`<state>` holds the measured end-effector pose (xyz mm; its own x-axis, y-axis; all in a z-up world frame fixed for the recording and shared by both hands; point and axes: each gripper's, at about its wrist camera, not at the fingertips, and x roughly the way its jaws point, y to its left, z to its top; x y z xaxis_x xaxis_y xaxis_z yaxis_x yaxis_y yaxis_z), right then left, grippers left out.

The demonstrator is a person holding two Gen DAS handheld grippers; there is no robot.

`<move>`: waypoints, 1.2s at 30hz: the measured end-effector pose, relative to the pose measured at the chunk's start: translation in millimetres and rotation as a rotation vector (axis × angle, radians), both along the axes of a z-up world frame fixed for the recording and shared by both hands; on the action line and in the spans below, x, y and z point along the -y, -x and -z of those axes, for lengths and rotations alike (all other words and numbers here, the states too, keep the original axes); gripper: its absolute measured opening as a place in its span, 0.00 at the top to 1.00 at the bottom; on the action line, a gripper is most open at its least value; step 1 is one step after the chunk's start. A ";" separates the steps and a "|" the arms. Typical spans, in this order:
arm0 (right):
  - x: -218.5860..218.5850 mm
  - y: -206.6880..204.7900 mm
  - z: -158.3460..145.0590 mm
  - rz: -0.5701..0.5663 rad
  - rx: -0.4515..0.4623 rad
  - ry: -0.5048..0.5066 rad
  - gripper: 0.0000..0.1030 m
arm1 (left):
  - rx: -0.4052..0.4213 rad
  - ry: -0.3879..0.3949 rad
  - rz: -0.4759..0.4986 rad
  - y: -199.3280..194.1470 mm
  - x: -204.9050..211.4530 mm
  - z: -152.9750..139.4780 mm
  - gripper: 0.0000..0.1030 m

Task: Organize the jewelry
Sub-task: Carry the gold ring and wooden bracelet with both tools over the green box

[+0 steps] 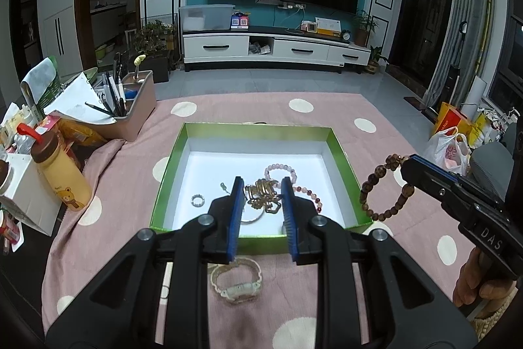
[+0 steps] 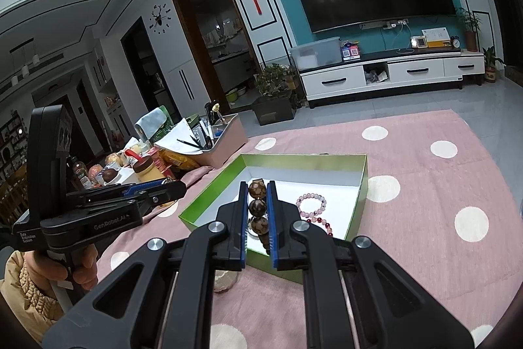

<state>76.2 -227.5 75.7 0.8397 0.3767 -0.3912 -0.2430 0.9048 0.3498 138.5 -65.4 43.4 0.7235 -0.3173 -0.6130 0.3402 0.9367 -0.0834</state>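
Note:
A green box [image 1: 343, 149] with a white floor sits on the pink dotted cloth. Inside lie a pink bead bracelet [image 1: 281, 169], a gold chain tangle [image 1: 263, 195], a silver ring [image 1: 197, 200] and a red bead strand [image 1: 310, 193]. My left gripper [image 1: 261, 185] is open and empty above the box's near side. My right gripper [image 2: 257, 188] is shut on a brown wooden bead bracelet [image 2: 256, 206], held in the air by the box's right edge; the bracelet also shows in the left wrist view [image 1: 385, 188]. A cream watch [image 1: 237, 282] lies on the cloth in front of the box.
A tan bear bottle [image 1: 60, 172], a pink pen caddy [image 1: 130, 107], snack packs and a white carton crowd the table's left side. Bags [image 1: 449, 149] stand on the floor at the right. A TV cabinet [image 1: 274, 49] is across the room.

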 end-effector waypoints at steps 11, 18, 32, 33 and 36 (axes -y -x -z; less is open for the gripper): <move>2.6 -24.7 1.6 0.022 -0.003 0.014 0.90 | 0.001 -0.006 -0.015 -32.7 11.8 0.1 0.78; 3.6 -38.7 5.1 0.034 -0.012 0.026 0.90 | -0.001 -0.028 -0.025 -53.1 20.2 0.8 0.78; 1.5 -70.9 23.2 0.048 -0.066 0.061 0.90 | -0.071 -0.048 -0.072 -94.8 22.7 25.5 0.78; 0.4 -73.0 24.4 0.049 -0.069 0.068 0.90 | -0.078 -0.049 -0.075 -98.6 22.4 27.9 0.78; -1.2 -80.7 28.9 0.050 -0.081 0.078 0.90 | -0.090 -0.055 -0.082 -105.1 22.8 33.3 0.78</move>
